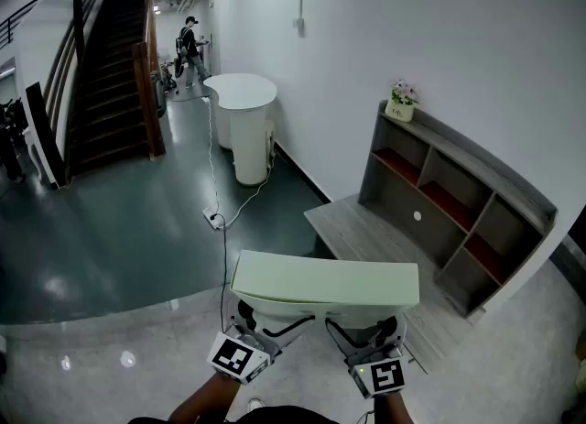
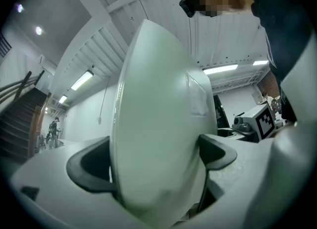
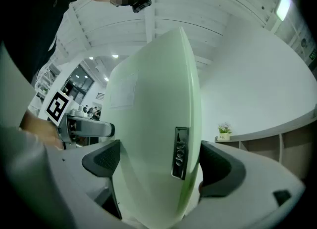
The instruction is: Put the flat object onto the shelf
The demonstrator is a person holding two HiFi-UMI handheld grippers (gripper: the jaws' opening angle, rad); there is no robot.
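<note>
A pale green flat object [image 1: 325,283] is held level in front of me, low in the head view. My left gripper [image 1: 275,320] is shut on its near left edge, and my right gripper [image 1: 364,326] is shut on its near right edge. In the left gripper view the flat object [image 2: 158,124] fills the gap between the dark pads [image 2: 96,168]. In the right gripper view the object [image 3: 153,139] shows a small metal badge, and both pads [image 3: 218,166] press on it. The grey shelf [image 1: 439,202] with red-lined compartments stands ahead on the right against the wall.
A small potted plant [image 1: 400,102] sits on the shelf's top left end. A low grey platform [image 1: 366,230] runs in front of the shelf. A white round counter [image 1: 245,125], a floor cable with power strip [image 1: 216,219], a staircase [image 1: 114,65] and a distant person [image 1: 189,42] lie beyond.
</note>
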